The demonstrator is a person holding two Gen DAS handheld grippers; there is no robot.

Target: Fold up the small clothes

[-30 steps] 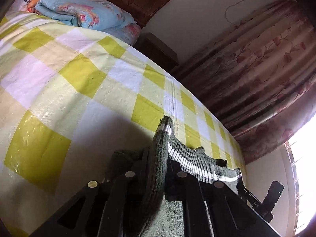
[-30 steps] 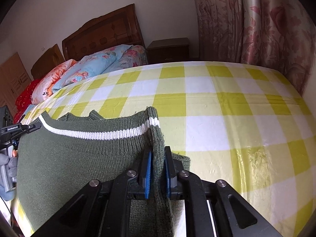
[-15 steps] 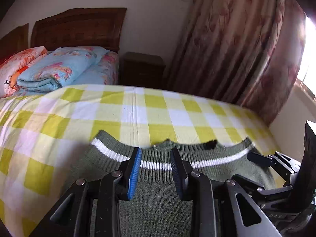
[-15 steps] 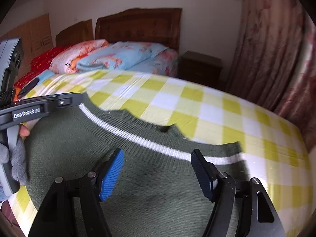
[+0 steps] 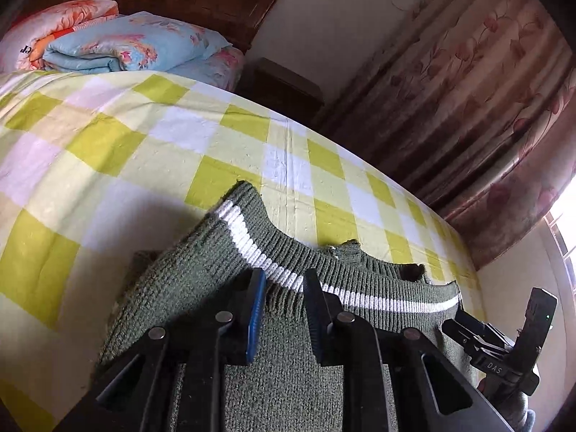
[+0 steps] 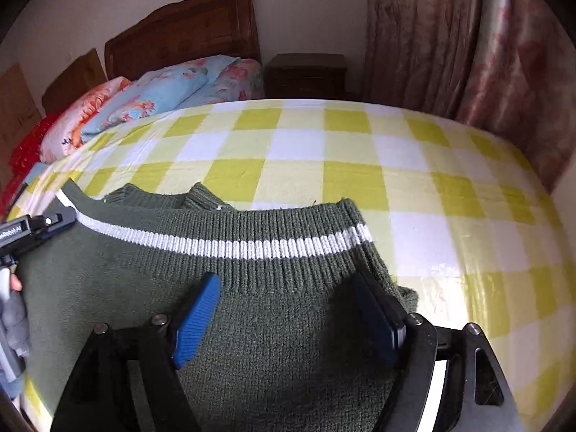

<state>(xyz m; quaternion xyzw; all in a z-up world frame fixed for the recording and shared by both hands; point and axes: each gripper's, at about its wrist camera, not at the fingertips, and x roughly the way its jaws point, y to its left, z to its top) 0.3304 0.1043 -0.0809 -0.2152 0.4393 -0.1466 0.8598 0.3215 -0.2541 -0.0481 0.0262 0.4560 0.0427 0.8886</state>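
Green knit fills the space right under both of your grippers: the sweater (image 6: 273, 324) lies flat on the checked bedspread (image 6: 414, 194), its ribbed hem with the white stripe (image 6: 234, 246) running crosswise from one gripper to the other, on the far side of both sets of jaws. Your right gripper (image 6: 288, 311) hovers over the hem's right end with its jaws spread wide and nothing clamped; the right-hand pad sits at the garment's side edge. Your left gripper (image 5: 282, 304) points at the stripe near the hem's left end, its jaws narrow and closing, the pads (image 5: 256, 309) still apart with fabric showing beneath the gap but not pinched. Neither hand has the cloth. The sweater's long axis runs from the hem back toward you, so the next fold probably depends on catching both hem corners evenly. The left corner peaks up off the bedspread; the right corner curls down. Beyond the hem, ribbed cuffs (image 6: 201, 194) poke out from underneath. Farther off lie folded floral quilts (image 6: 162, 97) against the wooden headboard (image 6: 187, 32).
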